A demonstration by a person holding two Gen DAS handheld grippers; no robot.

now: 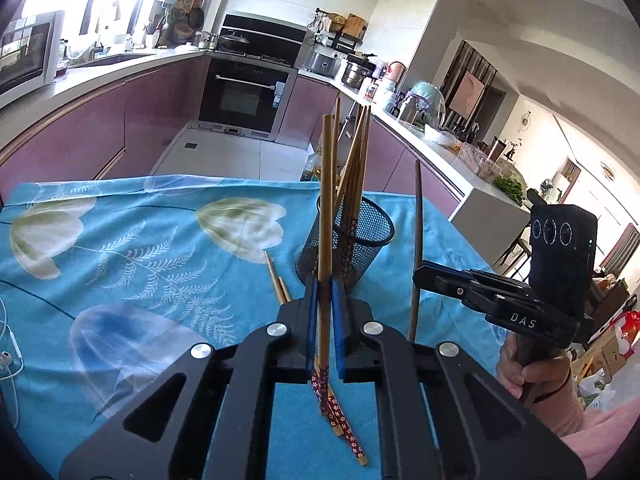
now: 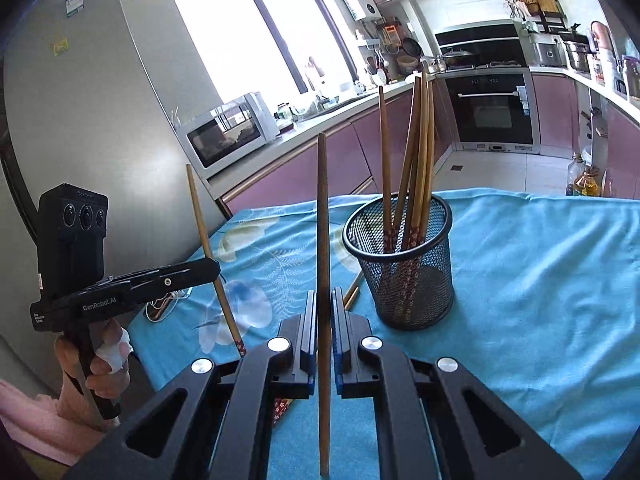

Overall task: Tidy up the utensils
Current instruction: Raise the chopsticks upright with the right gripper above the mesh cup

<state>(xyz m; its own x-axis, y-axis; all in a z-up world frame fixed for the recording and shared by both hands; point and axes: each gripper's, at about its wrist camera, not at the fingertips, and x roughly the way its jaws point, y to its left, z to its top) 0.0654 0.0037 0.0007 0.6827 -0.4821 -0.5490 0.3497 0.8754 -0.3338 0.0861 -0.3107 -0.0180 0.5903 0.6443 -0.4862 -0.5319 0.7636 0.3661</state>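
A black mesh cup [image 1: 348, 246] stands on the blue cloth and holds several wooden chopsticks; it also shows in the right wrist view [image 2: 404, 256]. My left gripper [image 1: 325, 292] is shut on an upright chopstick [image 1: 326, 208], just in front of the cup. My right gripper [image 2: 324, 308] is shut on another upright chopstick [image 2: 323, 240], left of the cup. Two loose chopsticks [image 1: 278, 278] lie on the cloth beside the cup, their red flowered ends [image 1: 344, 428] under my left gripper. Each gripper shows in the other's view, the right gripper [image 1: 420, 276] and the left gripper [image 2: 212, 270].
The table with the blue flowered cloth [image 1: 120, 248] ends at its far edge before the kitchen floor. White earphones and a cable [image 1: 8, 360] lie at the left edge. Purple cabinets, an oven and counters stand beyond. An oil bottle [image 2: 584, 178] stands past the far edge.
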